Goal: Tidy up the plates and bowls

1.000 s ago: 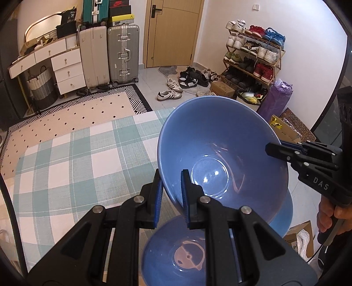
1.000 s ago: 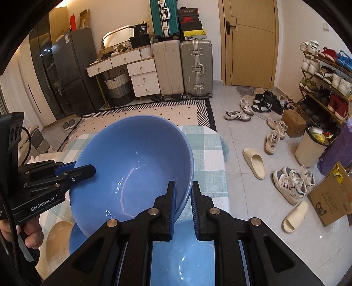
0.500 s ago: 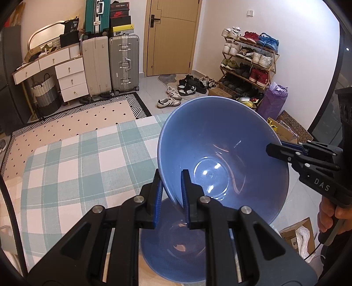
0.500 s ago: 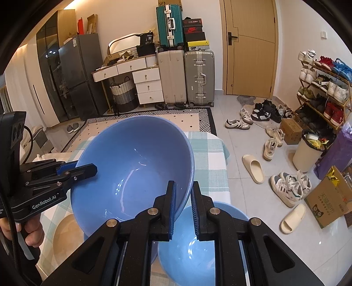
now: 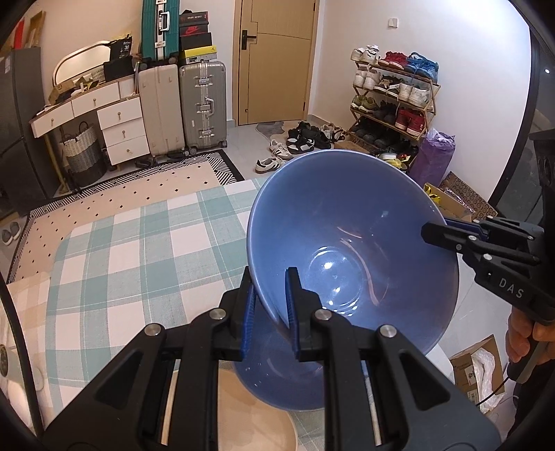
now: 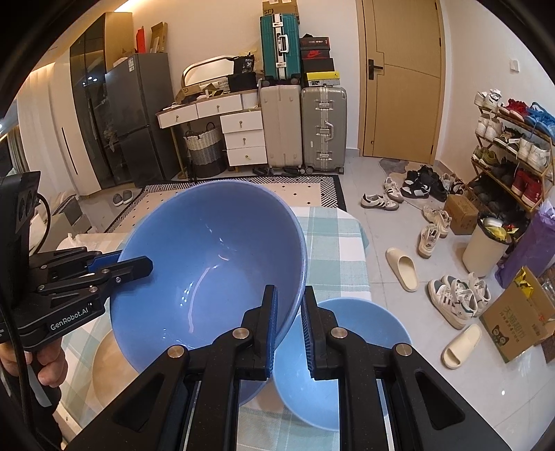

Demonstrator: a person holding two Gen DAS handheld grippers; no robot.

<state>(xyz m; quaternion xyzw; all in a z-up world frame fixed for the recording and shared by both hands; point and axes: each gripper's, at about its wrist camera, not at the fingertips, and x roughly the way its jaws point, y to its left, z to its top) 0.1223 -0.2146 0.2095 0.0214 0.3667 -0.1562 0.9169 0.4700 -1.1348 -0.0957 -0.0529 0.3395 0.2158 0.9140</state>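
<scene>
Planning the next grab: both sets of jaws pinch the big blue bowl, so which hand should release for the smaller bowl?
Right, likely. The smaller bowl sits on the tablecloth directly beneath the right hand's jaws; the left hand holds the big blue bowl's opposite rim, farther off.

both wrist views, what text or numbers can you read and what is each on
"DAS": side of the right hand-held gripper, left wrist view.
"GenRobot.AI": side of the left hand-held gripper, right wrist view.
"36": black bag on the white desk.
"SF": cardboard box atop the teal suitcase.
Print on the floor carton and the stacked shoe boxes: too small to read.
</scene>
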